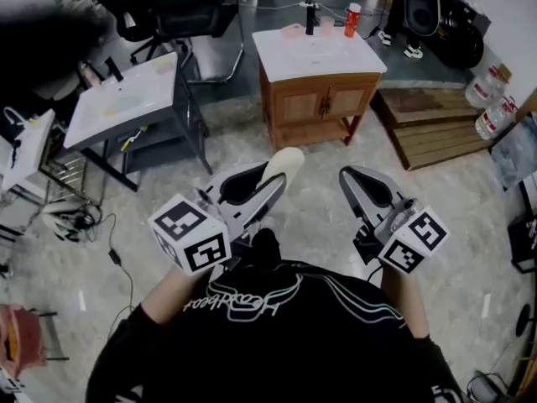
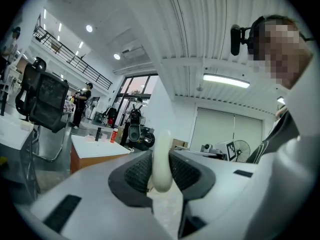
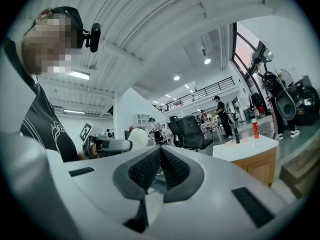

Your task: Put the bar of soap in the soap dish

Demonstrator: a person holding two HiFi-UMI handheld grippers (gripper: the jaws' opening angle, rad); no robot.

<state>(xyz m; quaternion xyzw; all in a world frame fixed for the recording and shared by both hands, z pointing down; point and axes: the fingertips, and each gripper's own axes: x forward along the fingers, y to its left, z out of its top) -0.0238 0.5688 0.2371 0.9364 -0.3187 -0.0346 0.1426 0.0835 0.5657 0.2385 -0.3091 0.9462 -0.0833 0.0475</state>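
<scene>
A cream bar of soap stands on edge between the jaws of my left gripper, which is shut on it; half the bar sticks out past the tips. In the left gripper view the soap is pressed between both ribbed pads of that gripper. My right gripper is held level beside it, shut and holding nothing, and its pads meet at the tips in its own view. A small pink soap dish sits on the white top of the wooden vanity, well ahead of both grippers.
On the vanity top stand a black tap and a red bottle. A second white basin on a metal frame is at the left, a black office chair behind it. Wooden pallets lie at the right.
</scene>
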